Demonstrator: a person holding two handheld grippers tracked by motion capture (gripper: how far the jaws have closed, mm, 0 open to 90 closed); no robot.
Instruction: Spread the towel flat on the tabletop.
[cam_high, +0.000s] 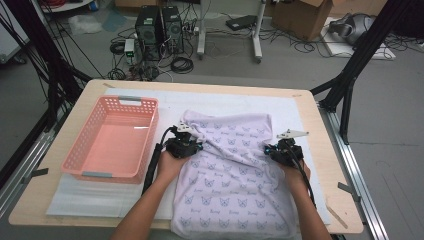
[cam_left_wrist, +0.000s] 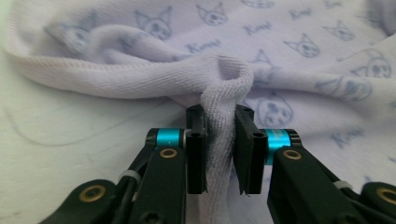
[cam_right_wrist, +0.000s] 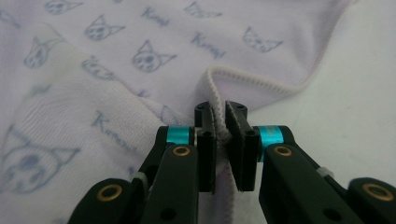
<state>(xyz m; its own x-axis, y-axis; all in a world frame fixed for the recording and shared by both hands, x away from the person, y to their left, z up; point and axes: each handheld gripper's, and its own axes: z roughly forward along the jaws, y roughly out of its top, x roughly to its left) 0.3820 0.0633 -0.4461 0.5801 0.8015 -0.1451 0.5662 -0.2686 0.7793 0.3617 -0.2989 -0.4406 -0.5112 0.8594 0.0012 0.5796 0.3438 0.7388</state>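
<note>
A pale lilac towel (cam_high: 232, 170) printed with small cat faces lies on the white mat, hanging over the table's near edge. My left gripper (cam_high: 186, 145) is at its left side, shut on a thick fold of the towel (cam_left_wrist: 219, 140) that bunches up between the pads. My right gripper (cam_high: 282, 152) is at the towel's right side, shut on the hemmed edge (cam_right_wrist: 219, 126), which rises in a pinch between the jaws. Both hands rest low on the cloth.
A pink plastic basket (cam_high: 112, 137) stands on the left of the mat (cam_high: 300, 107), close beside the left hand. The wooden table (cam_high: 330, 165) has bare rim to the right. Computers, cables and a box lie on the floor beyond.
</note>
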